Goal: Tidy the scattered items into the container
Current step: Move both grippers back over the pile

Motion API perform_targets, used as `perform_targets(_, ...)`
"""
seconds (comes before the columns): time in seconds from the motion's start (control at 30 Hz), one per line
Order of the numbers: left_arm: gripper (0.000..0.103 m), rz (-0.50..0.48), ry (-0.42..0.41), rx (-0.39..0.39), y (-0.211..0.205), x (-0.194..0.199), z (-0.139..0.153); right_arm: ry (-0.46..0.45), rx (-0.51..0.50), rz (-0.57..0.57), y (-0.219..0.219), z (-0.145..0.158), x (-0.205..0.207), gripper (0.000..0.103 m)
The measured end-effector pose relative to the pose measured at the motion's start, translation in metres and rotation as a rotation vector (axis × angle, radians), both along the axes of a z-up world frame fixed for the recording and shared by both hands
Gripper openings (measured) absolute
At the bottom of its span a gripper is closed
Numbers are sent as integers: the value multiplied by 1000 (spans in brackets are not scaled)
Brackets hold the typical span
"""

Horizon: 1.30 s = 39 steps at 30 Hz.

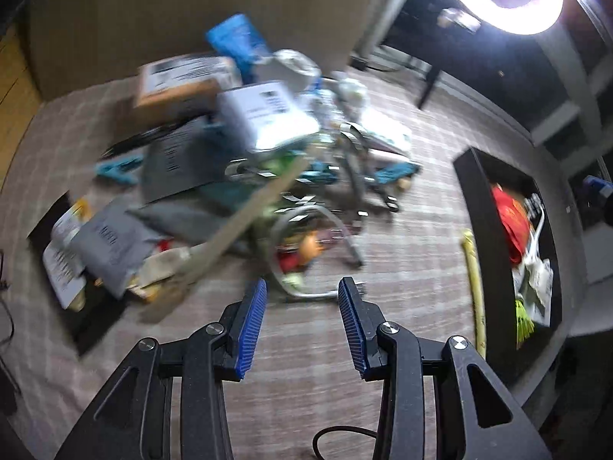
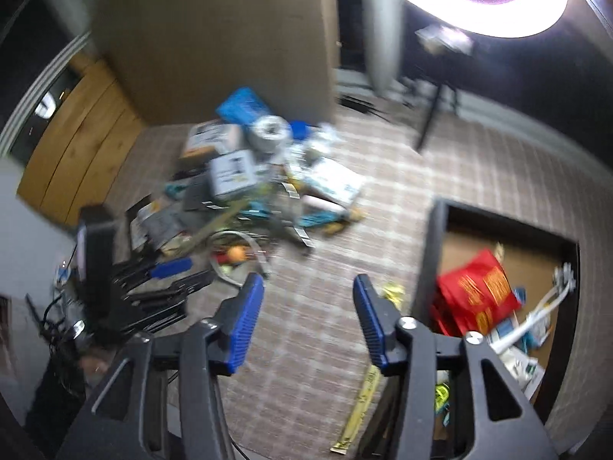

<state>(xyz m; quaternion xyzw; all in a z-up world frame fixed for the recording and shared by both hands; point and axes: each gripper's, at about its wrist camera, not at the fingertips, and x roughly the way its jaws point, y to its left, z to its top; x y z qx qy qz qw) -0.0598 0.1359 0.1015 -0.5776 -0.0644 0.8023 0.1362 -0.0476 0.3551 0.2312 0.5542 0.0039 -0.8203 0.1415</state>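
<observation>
Scattered items: blurred heap of cardboard boxes, grey mailers, blue packets and metal hoops (image 1: 245,161) mid-carpet. Black-walled open container with brown floor (image 2: 433,268) near carpet's right edge, holding red printed bag (image 2: 479,295) and white cable.

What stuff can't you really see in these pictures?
- The pile of scattered items: both wrist views are smeared by motion, so box labels are unreadable and the small things stay unnamed.
- The container: the right gripper covers its near corner in the right wrist view; in the left wrist view only a narrow slice of the inside shows.
- The left gripper hides the floor behind it.
</observation>
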Motion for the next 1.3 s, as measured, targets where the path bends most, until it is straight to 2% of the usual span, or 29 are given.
perform_targets(0.07, 37, 32, -6, 9, -14, 0, 0, 2, -11, 31, -18, 6, 3, 51)
perform_targets(0.23, 41, 83, -17, -18, -43, 1, -4, -91, -71, 97, -63, 23, 10, 51)
perform_targets(0.37, 41, 119, -53, -32, -60, 1, -14, -46, -29, 231, -118, 59, 36, 51)
perform_targets(0.53, 41, 133, -84, -53, -71, 3, -24, 8, -19, 369, -165, 98, 72, 54)
perform_targets(0.67, 41, 132, -110, -71, -74, 4, -33, -14, -34, 462, -197, 118, 97, 55)
perform_targets(1.0, 41, 157, -154, -93, -88, 0, -46, 99, -35, 554, -241, 158, 118, 56)
perform_targets(1.17, 41, 167, -159, -96, -93, -1, -49, 123, -46, 572, -253, 164, 116, 56)
perform_targets(1.3, 41, 170, -153, -97, -93, -2, -49, 154, -31, 549, -250, 157, 108, 56)
